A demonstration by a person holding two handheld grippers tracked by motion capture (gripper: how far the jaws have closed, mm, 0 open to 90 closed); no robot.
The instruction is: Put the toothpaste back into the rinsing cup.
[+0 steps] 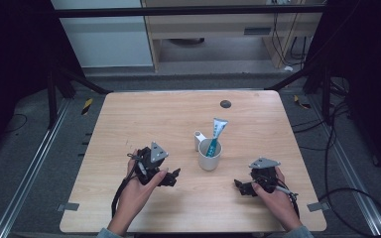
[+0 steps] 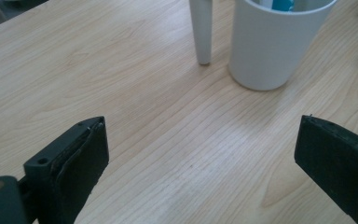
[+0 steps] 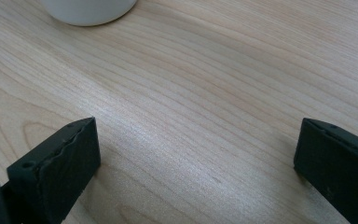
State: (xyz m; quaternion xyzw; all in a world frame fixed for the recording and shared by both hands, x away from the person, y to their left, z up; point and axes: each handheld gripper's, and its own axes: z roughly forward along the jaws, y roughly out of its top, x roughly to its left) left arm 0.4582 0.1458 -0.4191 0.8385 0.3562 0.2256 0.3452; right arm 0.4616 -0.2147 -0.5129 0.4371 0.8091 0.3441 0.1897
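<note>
A white cup (image 1: 210, 155) stands near the middle of the wooden table (image 1: 144, 119). A blue-and-white toothpaste tube (image 1: 215, 135) sticks up out of it. A white handle-like piece (image 1: 199, 139) leans against the cup's left side, also seen as a white stick (image 2: 201, 30) beside the cup (image 2: 270, 44) in the left gripper view. My left gripper (image 1: 174, 176) rests on the table left of the cup, open and empty. My right gripper (image 1: 241, 187) rests right of the cup, open and empty, with the cup's base (image 3: 88, 10) at the top of the right gripper view.
A small dark round spot (image 1: 225, 104) lies near the table's far edge. Cables (image 1: 347, 193) trail on the floor to the right. Black frame bars and a cabinet stand beyond the table's far side.
</note>
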